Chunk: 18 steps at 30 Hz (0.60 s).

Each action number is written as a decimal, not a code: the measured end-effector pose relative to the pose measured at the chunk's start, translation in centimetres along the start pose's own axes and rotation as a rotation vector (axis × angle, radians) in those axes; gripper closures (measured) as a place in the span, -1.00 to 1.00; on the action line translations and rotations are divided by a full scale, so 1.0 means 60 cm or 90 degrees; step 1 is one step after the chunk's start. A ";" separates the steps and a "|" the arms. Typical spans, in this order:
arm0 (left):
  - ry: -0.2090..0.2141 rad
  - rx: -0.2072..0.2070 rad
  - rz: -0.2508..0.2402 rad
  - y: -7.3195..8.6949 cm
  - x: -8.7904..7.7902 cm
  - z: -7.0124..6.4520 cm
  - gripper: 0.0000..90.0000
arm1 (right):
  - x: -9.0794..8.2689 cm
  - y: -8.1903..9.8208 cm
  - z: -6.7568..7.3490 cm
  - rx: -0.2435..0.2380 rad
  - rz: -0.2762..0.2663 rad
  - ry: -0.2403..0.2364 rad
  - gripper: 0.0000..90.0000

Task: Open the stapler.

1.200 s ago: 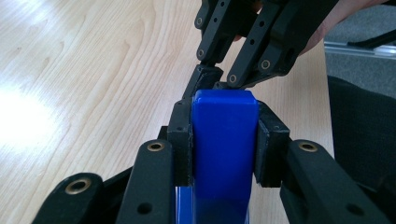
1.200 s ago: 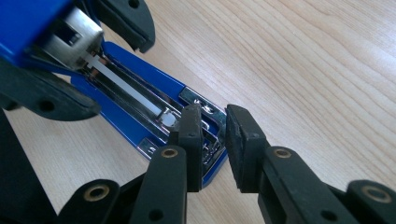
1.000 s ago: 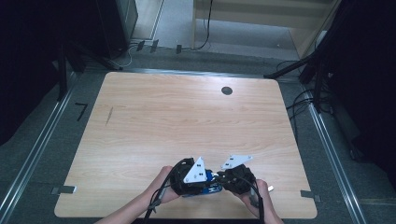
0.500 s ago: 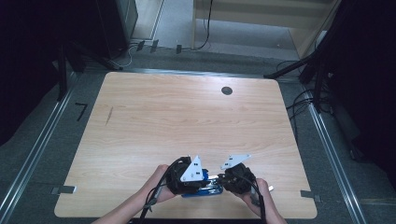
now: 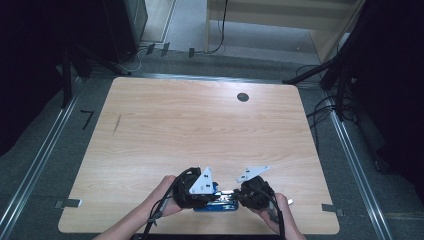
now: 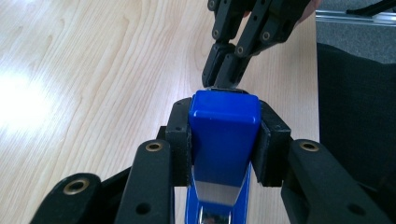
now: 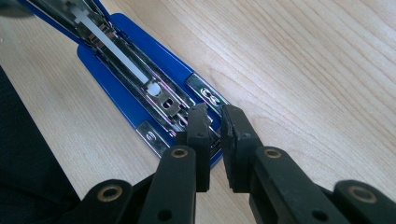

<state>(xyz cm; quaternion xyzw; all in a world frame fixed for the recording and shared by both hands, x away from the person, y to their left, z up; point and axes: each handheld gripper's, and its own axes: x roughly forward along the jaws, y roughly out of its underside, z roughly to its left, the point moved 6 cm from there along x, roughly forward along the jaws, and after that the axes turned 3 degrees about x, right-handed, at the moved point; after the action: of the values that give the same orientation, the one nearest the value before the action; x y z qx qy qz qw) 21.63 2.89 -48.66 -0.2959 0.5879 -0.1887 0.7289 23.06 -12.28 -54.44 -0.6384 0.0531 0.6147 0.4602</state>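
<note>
— What does the left claw (image 6: 224, 140) have hold of?

— A blue stapler (image 6: 223, 135). Its jaws are partly open and clamp the blue top of the stapler from both sides, one pad pressed flat on each flank. In the high view that claw (image 5: 216, 194) sits at the stapler's (image 5: 216, 204) left end.

— And the right claw (image 7: 215, 122)?

— Nearly closed, with a thin gap left between the pads. Its tips are down on the metal parts at the near end of the opened stapler (image 7: 140, 88), right at the hinge. Whether they pinch a metal piece there, I cannot tell. From the left claw's camera, the right claw (image 6: 225, 77) comes down just beyond the blue cap, touching the stapler's far edge.

— How are the hands placed?

— Both come in from the near edge, the left hand (image 5: 167, 196) and the right hand (image 5: 277, 209), each wrapped round its claw body, with the claws pointing inward at each other and the stapler between them.

— The surroundings?

— A light wooden tabletop (image 5: 200, 125), with a round dark grommet (image 5: 243, 97) well beyond the claws near the far edge. Around it lies grey floor, with metal rails (image 5: 350, 155) and cables (image 5: 320, 107) to the right of the right claw.
</note>
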 end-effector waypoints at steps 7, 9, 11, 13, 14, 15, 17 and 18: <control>0.000 -0.009 0.005 0.009 -0.011 0.000 0.46 | 0.000 0.000 0.001 0.001 0.001 -0.001 0.87; 0.002 -0.008 0.008 0.011 -0.014 0.001 0.46 | 0.000 0.000 0.001 0.000 0.000 0.000 0.87; 0.003 -0.014 0.007 0.014 -0.017 0.002 0.46 | 0.000 0.000 0.002 0.001 0.000 0.000 0.87; 0.004 -0.013 0.009 0.015 -0.019 0.001 0.46 | 0.000 0.001 0.002 0.001 0.000 0.000 0.87; 0.003 -0.016 0.006 0.016 -0.019 0.001 0.46 | 0.000 0.001 0.002 -0.001 0.000 0.000 0.87; 0.004 -0.020 0.005 0.018 -0.021 0.002 0.46 | 0.000 0.001 0.002 0.000 0.000 0.000 0.87; 0.007 -0.027 0.005 0.023 -0.026 0.004 0.46 | 0.000 0.001 0.002 0.003 0.001 -0.001 0.87; 0.007 -0.027 0.005 0.023 -0.026 0.004 0.46 | 0.000 0.001 0.002 0.003 0.001 -0.001 0.87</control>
<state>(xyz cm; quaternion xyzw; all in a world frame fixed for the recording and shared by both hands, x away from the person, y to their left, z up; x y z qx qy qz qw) 21.39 4.94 -48.40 -0.3080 0.5968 -0.1753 0.7199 22.90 -12.23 -54.43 -0.6366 0.0546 0.6154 0.4614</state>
